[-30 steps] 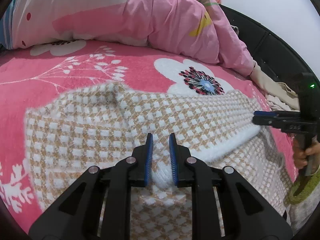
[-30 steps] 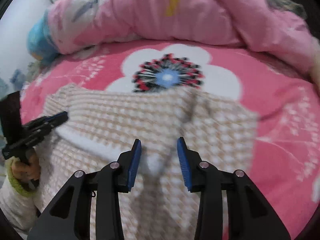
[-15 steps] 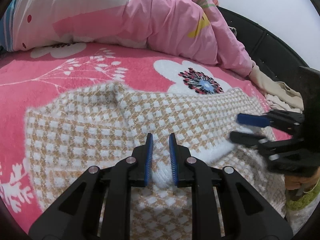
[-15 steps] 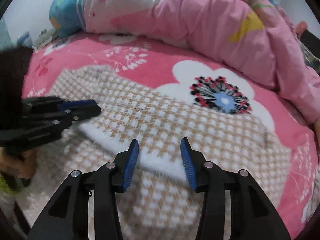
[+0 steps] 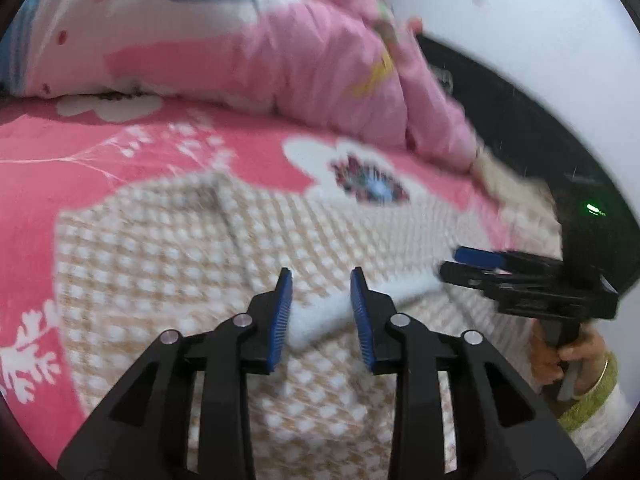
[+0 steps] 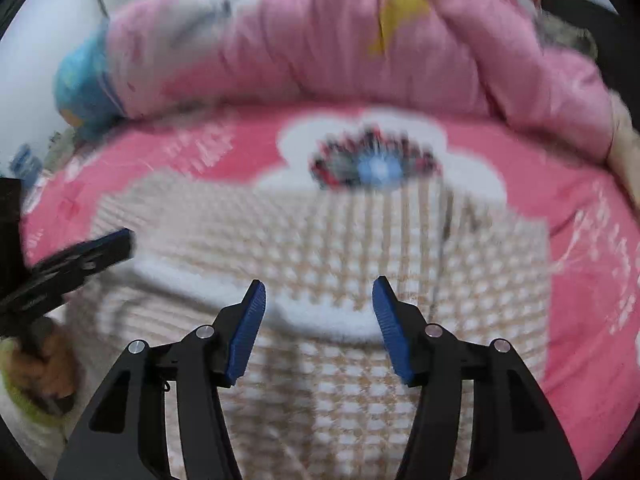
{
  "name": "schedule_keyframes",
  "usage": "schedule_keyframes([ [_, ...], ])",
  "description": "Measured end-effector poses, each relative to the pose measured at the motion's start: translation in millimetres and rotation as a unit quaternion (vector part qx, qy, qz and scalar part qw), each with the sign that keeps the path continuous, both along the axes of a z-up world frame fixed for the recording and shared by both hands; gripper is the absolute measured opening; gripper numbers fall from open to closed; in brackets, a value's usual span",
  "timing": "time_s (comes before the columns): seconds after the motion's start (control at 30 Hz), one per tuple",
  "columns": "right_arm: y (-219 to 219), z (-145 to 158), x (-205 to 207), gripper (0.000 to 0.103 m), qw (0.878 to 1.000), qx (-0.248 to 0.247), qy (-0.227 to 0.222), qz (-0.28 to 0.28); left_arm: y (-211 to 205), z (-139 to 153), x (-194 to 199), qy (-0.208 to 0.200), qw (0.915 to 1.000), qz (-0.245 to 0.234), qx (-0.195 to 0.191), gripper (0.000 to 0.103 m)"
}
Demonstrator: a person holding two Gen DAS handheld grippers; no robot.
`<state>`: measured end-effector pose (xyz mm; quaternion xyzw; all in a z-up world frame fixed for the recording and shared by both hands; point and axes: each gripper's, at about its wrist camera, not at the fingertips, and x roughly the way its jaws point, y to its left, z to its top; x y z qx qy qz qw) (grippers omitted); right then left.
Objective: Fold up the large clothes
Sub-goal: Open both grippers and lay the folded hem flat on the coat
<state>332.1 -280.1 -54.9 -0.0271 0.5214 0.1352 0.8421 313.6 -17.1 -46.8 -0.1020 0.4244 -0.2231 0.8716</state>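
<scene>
We saw a pink bed sheet (image 5: 60, 148) with white flowers, a crumpled pink duvet (image 6: 320, 48) behind, and a black headboard (image 5: 500, 92) by the white wall (image 5: 520, 20).

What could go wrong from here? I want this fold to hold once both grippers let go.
The left gripper is opening around the sweater's white edge, so the fold may spring back. The right gripper is opening too, over the checked sweater, which could snag a pad. The soft pink bedspread could let it wrinkle.

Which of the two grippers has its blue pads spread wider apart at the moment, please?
The right gripper: its opening jaws stand well clear of the white trim, while the left gripper, also opening, shows a narrower gap.
</scene>
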Motion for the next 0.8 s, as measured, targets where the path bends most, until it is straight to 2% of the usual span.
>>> schedule_keyframes([
  [0.03, 4.3, -1.8, -2.4, 0.056, 1.0, -0.011, -0.009, 0.007, -13.0, -6.4, 0.4, 0.01, 0.999, -0.007, 0.042, 0.033],
  [0.07, 7.1, 3.4, -3.1, 0.056, 1.0, -0.019, -0.011, 0.006, -22.8, -9.1, -2.3, 0.003, 0.9967, -0.011, 0.08, 0.034],
  [0.13, 9.5, 17.3, -10.0, 0.057, 0.999, -0.032, -0.005, -0.006, -30.8, -4.5, -7.4, -0.007, 0.9937, -0.01, 0.112, 0.034],
  [0.23, 4.5, 41.5, -36.0, 0.062, 0.999, -0.031, -0.025, -0.013, -20.9, 7.7, -15.2, 0.009, 0.9943, 0.015, 0.105, 0.036],
  [0.3, -3.0, 57.8, -58.7, 0.074, 0.999, -0.013, -0.036, -0.014, -11.8, 18.3, -29.0, 0.006, 0.9947, 0.025, 0.099, 0.039],
  [0.4, -12.8, 81.5, -102.1, 0.083, 0.999, 0.02, -0.05, -0.012, -0.6, 34.6, -57.8, -0.002, 0.9943, 0.038, 0.1, 0.047],
  [0.57, -21.0, 88.8, -163.6, 0.09, 0.997, 0.055, -0.044, -0.019, 7.0, 50.2, -123.6, -0.015, 0.994, 0.046, 0.098, 0.075],
  [0.7, -18.9, 78.2, -195.5, 0.091, 0.997, 0.059, -0.023, -0.035, 3.5, 37.8, -158.1, 0.004, 0.9934, 0.048, 0.105, 0.084],
  [0.8, -12.1, 65.3, -209.2, 0.091, 0.998, 0.046, -0.01, -0.036, -2.5, 20.5, -175.8, 0.016, 0.9884, 0.056, 0.14, 0.084],
])
